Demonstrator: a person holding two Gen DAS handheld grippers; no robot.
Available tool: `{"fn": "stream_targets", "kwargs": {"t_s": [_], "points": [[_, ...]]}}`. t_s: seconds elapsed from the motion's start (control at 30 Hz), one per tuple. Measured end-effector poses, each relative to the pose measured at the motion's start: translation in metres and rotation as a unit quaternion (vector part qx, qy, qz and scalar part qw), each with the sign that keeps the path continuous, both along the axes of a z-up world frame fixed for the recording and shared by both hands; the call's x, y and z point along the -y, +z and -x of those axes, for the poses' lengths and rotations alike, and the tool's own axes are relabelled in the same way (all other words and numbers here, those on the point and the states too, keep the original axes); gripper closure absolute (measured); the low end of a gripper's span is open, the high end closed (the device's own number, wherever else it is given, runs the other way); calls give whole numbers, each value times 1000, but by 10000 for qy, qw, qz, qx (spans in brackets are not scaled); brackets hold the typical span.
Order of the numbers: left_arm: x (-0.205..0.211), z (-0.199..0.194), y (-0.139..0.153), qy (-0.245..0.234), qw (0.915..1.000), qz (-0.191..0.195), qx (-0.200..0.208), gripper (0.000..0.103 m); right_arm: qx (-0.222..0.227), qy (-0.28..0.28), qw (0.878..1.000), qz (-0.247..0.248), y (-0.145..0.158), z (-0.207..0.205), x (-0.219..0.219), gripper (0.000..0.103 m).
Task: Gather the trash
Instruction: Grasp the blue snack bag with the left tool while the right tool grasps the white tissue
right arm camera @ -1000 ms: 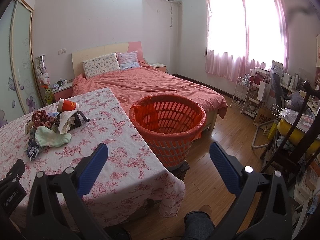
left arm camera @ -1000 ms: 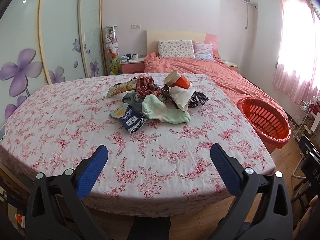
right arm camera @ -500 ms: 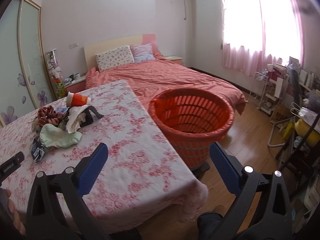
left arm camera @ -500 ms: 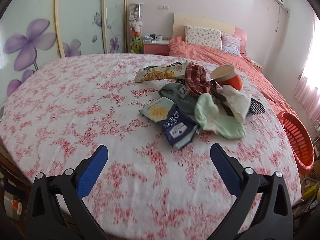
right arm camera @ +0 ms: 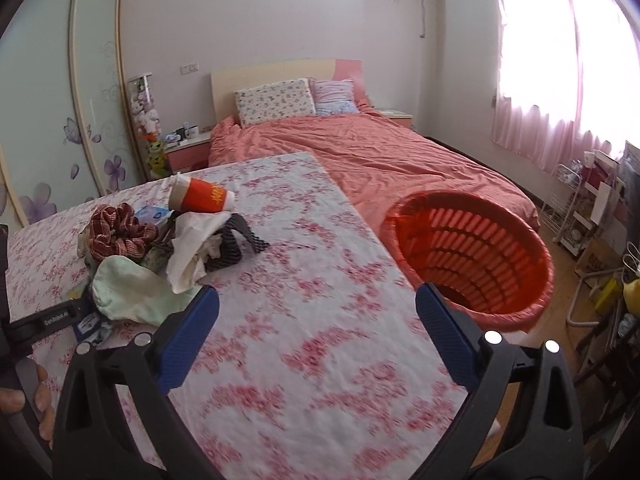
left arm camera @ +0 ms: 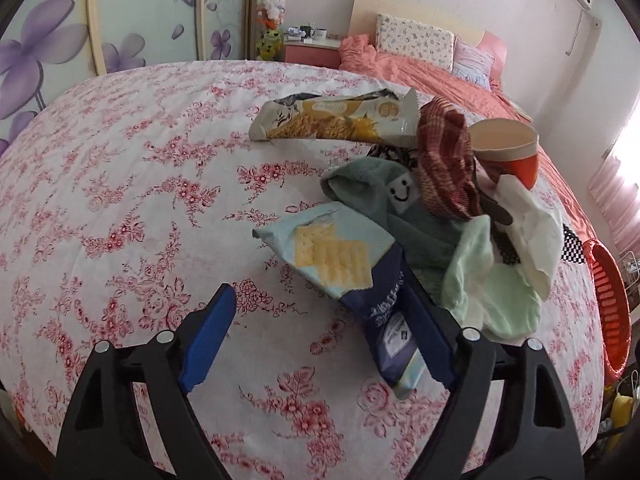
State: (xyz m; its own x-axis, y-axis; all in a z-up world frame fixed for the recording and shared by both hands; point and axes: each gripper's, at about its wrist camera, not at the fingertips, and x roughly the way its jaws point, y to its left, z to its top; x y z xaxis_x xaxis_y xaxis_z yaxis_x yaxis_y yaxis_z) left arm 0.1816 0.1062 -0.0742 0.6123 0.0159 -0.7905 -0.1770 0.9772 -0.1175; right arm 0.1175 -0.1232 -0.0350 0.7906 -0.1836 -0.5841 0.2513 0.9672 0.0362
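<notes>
A pile of trash and cloths lies on the floral-covered table (left arm camera: 120, 200). It holds a blue cracker wrapper (left arm camera: 352, 276), a yellow biscuit wrapper (left arm camera: 336, 118), an orange paper cup (left arm camera: 508, 148), crumpled white paper (left arm camera: 528, 216), green cloths (left arm camera: 492, 292) and a red plaid scrunchie (left arm camera: 444, 160). My left gripper (left arm camera: 316, 328) is open, low over the table, its right finger beside the blue wrapper. My right gripper (right arm camera: 316, 328) is open above the table's right part. The pile (right arm camera: 168, 248) sits to its left, the orange basket (right arm camera: 472, 256) to its right.
The orange basket stands on the floor between the table and a bed with a salmon cover (right arm camera: 380, 152). It shows at the right edge of the left wrist view (left arm camera: 608, 300). A wardrobe with flower doors (left arm camera: 52, 40) is at left. Racks and clutter (right arm camera: 592, 216) stand by the window.
My left gripper has moved forward and down to the pile, reaching the blue wrapper. My right gripper has moved forward over the table toward the basket. Both stayed open.
</notes>
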Motion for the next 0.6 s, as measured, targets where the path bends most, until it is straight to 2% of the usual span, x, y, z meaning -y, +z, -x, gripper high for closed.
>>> {"fn": "stream_targets", "kwargs": {"t_s": [0.2, 0.27, 0.4, 0.5, 0.6], "points": [[-17, -1, 2, 31, 9996, -256, 91, 23, -252, 475, 9984, -199, -14, -46, -23, 11], [-28, -3, 3, 60, 9993, -360, 104, 23, -311, 603, 9972, -303, -19, -60, -28, 19], [-45, -2, 5, 56, 9996, -257, 98, 23, -476, 880, 9924, -718, -25, -91, -39, 26], [-47, 2, 6, 15, 9998, -146, 123, 23, -653, 982, 9896, -829, -31, -108, -47, 32], [-44, 2, 7, -80, 9999, -23, 134, 22, -848, 1023, 9878, -806, -38, -122, -54, 44]]}}
